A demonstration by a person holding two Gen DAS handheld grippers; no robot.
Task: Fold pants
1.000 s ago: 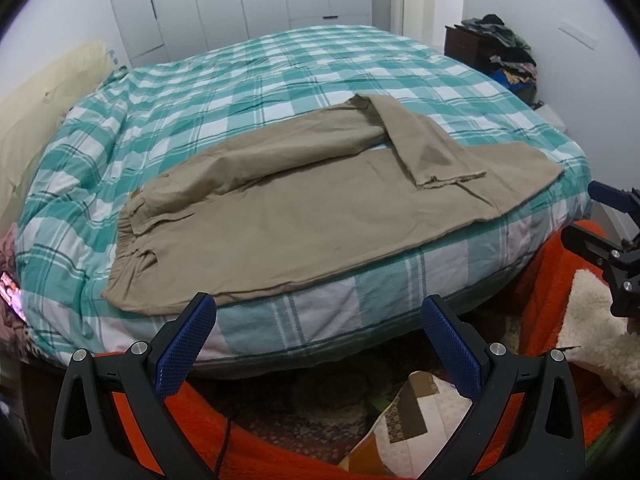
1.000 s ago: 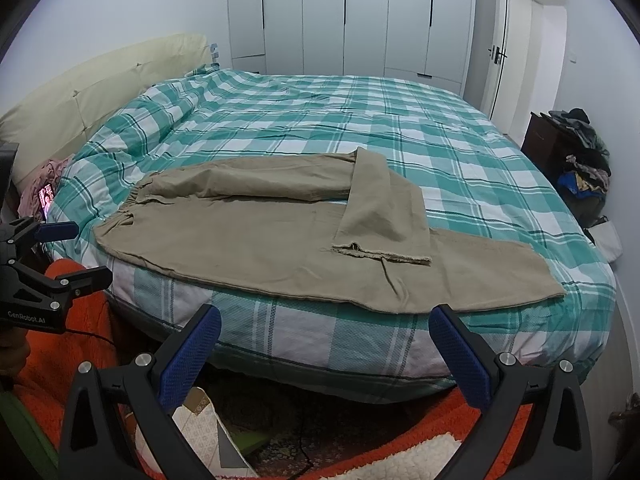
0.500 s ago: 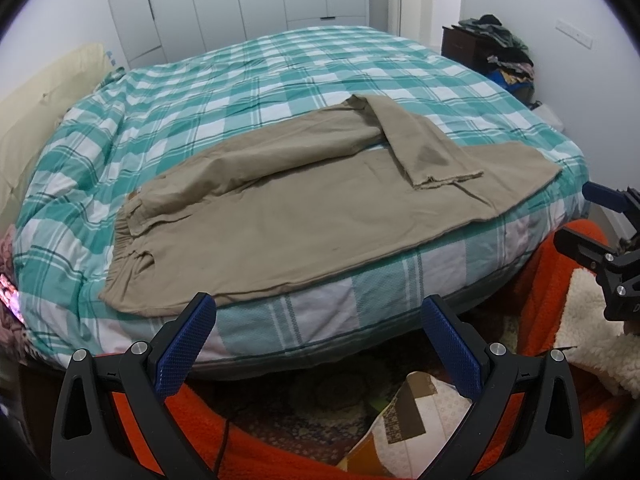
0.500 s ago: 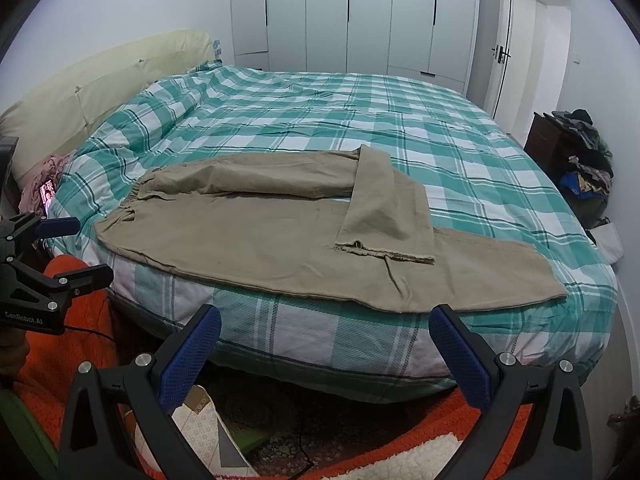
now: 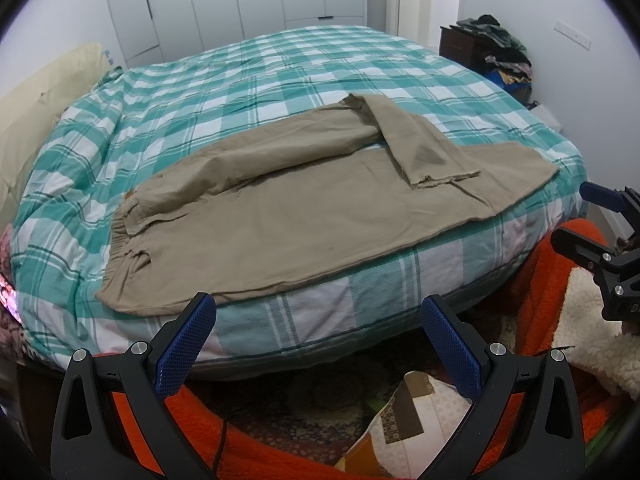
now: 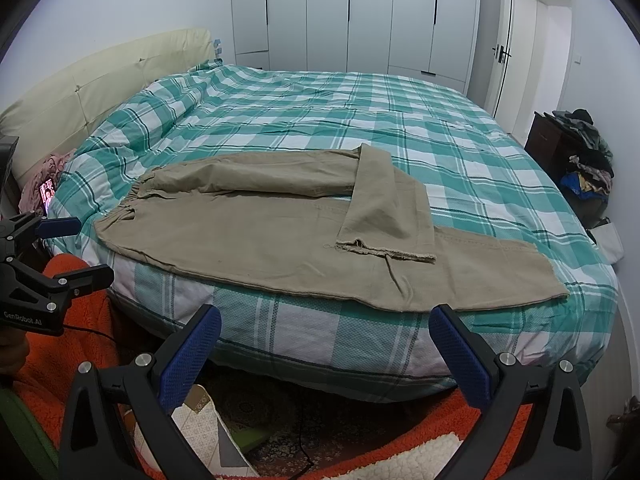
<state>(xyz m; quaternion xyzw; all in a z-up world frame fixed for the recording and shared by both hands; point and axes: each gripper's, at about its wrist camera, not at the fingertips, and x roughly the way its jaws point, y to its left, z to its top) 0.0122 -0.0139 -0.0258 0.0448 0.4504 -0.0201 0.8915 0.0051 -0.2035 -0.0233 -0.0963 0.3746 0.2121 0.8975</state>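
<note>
Far clothes pile too small, indistinct

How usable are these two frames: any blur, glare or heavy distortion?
Left wrist view: sharp, even indoor light, no glare; fisheye bows the bed edge and darkens the corners, pants clear. Right wrist view: equally sharp, soft shadows, wardrobe lines curve, pants fully visible.

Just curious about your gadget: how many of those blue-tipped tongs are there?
2. The left tongs and the right tongs are both open, held low before the bed edge, empty, short of the pants.
</note>
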